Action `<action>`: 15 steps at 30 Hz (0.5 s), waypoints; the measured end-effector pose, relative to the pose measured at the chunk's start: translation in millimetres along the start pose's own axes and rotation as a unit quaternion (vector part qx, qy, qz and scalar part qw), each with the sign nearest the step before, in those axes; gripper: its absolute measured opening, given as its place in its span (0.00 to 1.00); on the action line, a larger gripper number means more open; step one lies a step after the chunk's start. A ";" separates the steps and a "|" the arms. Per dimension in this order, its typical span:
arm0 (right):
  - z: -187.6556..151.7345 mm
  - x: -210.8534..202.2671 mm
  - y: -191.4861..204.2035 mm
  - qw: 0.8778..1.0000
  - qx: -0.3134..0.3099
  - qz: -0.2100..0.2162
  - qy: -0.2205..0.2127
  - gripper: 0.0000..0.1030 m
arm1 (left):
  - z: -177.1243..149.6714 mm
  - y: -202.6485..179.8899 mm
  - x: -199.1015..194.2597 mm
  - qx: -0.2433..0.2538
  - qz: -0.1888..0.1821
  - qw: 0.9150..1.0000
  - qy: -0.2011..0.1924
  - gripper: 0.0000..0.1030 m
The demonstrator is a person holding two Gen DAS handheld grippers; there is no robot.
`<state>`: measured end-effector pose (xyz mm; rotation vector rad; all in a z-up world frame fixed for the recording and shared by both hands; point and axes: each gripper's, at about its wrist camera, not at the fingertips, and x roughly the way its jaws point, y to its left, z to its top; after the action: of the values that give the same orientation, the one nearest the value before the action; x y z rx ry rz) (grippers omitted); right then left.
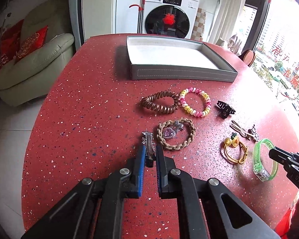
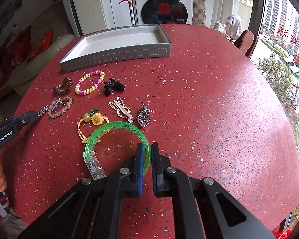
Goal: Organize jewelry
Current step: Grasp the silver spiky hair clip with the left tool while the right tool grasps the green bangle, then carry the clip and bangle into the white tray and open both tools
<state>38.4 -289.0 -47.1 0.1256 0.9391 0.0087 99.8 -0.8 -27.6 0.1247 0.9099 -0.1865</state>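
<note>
The left gripper (image 1: 149, 151) pinches a silver hair clip (image 1: 149, 143) between its blue pads; the clip's long axis runs straight along the fingers toward 12 o'clock, its jewelled end sticking out past the fingertips and lying just beside the braided tan hair tie (image 1: 176, 134). In the right wrist view this same clip (image 2: 43, 110) points from the left gripper (image 2: 32, 116) toward 2 o'clock, its tip at the edge of the braided hair tie (image 2: 60, 107).

The right gripper (image 2: 147, 149) is closed on the rim of the green bangle (image 2: 117, 139), one finger inside the ring and one outside; the bangle lies flat on the red speckled table (image 2: 209, 99), its clear clasp section at 7 o'clock of the ring. From the left wrist view the right gripper (image 1: 273, 153) meets the bangle (image 1: 265, 159) from 3 o'clock.

Toward 12 o'clock stands a shallow grey tray (image 1: 181, 73) with a white floor, its long side lying crosswise. Between tray and grippers lie a brown coil hair tie (image 1: 159, 103), a pink-and-yellow coil hair tie (image 1: 195, 101) touching it, a black claw clip (image 1: 225, 108), a beige rabbit-ear clip (image 2: 122, 109) pointing toward 11 o'clock, a heart pendant (image 2: 144, 117) and a yellow flower hair tie (image 2: 93, 123) touching the bangle.
</note>
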 end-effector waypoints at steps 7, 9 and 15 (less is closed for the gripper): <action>51.0 -9.1 -6.6 0.999 0.015 0.032 -0.027 0.08 | 33.8 0.5 -4.5 -0.012 -0.040 0.999 -0.007 0.28; 68.2 -9.0 -4.9 0.999 0.008 0.036 -0.034 0.08 | 44.6 -0.4 -3.4 -0.019 -0.050 0.999 -0.006 0.28; 130.5 3.2 -2.6 0.997 0.007 0.065 -0.040 0.08 | 97.9 -3.7 0.4 -0.035 -0.070 0.997 -0.016 0.28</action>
<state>145.3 -304.9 26.3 0.1993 0.8503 0.1164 174.8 -22.6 31.5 -0.0069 0.8933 -0.2862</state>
